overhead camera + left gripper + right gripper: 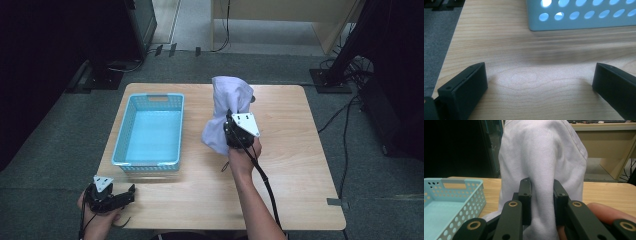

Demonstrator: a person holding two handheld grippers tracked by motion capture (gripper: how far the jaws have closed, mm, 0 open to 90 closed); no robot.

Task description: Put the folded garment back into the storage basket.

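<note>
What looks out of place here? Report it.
Nothing stands out. The white cloth hangs bunched from the right gripper, lifted off the table. The blue basket sits squarely, unspilled. The left gripper rests open.

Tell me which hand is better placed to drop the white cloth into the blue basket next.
Right. The right gripper is already shut on the white cloth, lifted above the table just right of the blue basket. The left gripper sits open and empty at the near table edge.
</note>
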